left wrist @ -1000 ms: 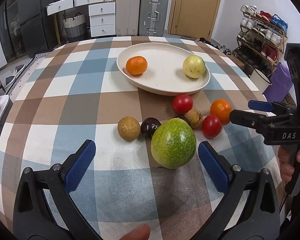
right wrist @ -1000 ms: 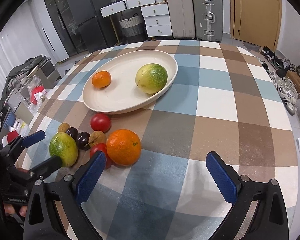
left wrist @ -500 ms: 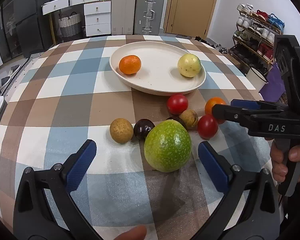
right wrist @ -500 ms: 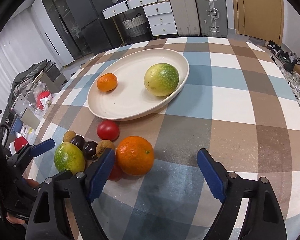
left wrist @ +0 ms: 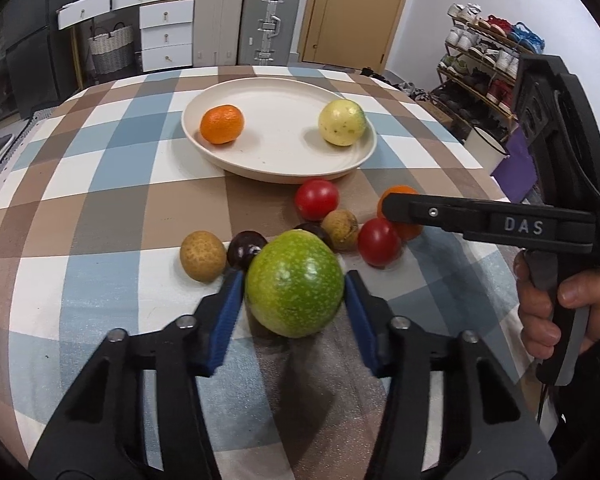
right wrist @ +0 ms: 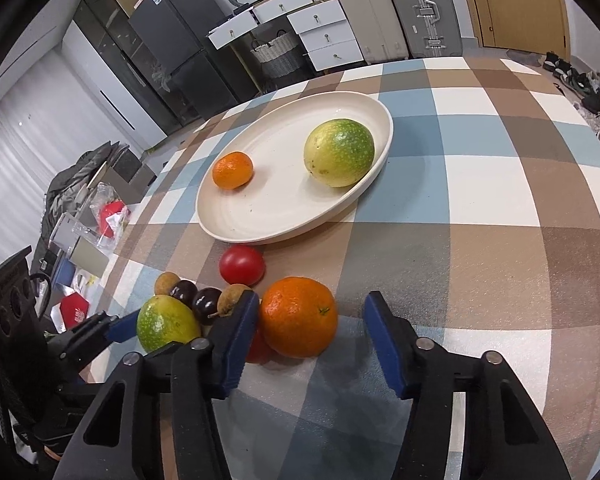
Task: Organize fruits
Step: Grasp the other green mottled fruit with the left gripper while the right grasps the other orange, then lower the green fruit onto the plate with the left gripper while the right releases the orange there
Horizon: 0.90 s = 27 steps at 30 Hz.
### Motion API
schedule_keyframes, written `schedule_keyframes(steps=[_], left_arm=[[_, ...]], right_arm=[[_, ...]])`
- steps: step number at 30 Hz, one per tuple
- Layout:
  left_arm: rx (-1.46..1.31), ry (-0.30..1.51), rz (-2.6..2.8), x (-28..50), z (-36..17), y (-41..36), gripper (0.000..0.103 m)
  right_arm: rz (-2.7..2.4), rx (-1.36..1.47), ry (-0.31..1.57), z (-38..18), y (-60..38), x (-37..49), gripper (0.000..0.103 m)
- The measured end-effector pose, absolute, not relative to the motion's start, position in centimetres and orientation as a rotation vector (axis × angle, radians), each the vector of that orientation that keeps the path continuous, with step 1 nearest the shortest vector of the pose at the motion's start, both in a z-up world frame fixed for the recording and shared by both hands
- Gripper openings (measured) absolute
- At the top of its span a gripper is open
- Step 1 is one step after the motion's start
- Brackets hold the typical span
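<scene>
A cream plate [left wrist: 284, 160] [right wrist: 268, 216] holds a mandarin [left wrist: 222, 124] and a yellow-green fruit [left wrist: 342, 122]. My left gripper [left wrist: 294, 292] is shut on a speckled green fruit [left wrist: 294, 282] [right wrist: 166, 322] that rests on the checked cloth. My right gripper [right wrist: 310, 320] is open around a large orange [right wrist: 298, 322] [left wrist: 398, 216]; its left pad is near the orange, its right pad stands apart. Two red tomatoes [left wrist: 316, 199] [left wrist: 379, 241], two dark plums [left wrist: 246, 249] and brown longans [left wrist: 203, 255] lie clustered beside them.
The round table carries a brown, blue and white checked cloth [right wrist: 480, 208]. Suitcases [left wrist: 266, 20], white drawers [left wrist: 164, 36] and a shoe rack [left wrist: 488, 68] stand beyond it. Clutter lies on the floor at the left in the right wrist view [right wrist: 100, 216].
My left gripper has closed from wide open onto the green fruit. My right gripper has moved forward around the orange and its jaws have narrowed.
</scene>
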<state>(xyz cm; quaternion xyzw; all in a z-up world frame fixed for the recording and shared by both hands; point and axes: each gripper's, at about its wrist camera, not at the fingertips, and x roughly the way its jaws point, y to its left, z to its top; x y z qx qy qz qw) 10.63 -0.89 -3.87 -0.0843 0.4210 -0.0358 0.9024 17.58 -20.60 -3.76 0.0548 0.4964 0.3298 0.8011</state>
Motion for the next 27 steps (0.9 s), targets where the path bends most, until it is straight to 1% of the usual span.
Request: schedule_keyframes(steps=[2, 4, 16, 27], left_arm=[[-0.169, 0.867, -0.082, 10.5, -3.9, -1.1, 0.046], [-0.179, 0.862, -0.088, 10.3, -3.9, -1.1, 0.046], [-0.220, 0.800, -0.074, 9.7, -2.2, 0.3, 0.046], [-0.225, 0.732, -0.047, 10.7, 0.4, 2.0, 0.046]], right_arm=[[0.722, 0.127, 1.062, -3.7, -20.6, 17.4, 0.045], [0.732, 0.126, 1.055, -3.5, -20.5, 17.2, 0.040], [0.718, 0.097, 1.006, -2.5, -20.6, 16.6, 0.039], [0.718, 0.101, 0.926, 0.4, -20.7, 16.9, 0.039]])
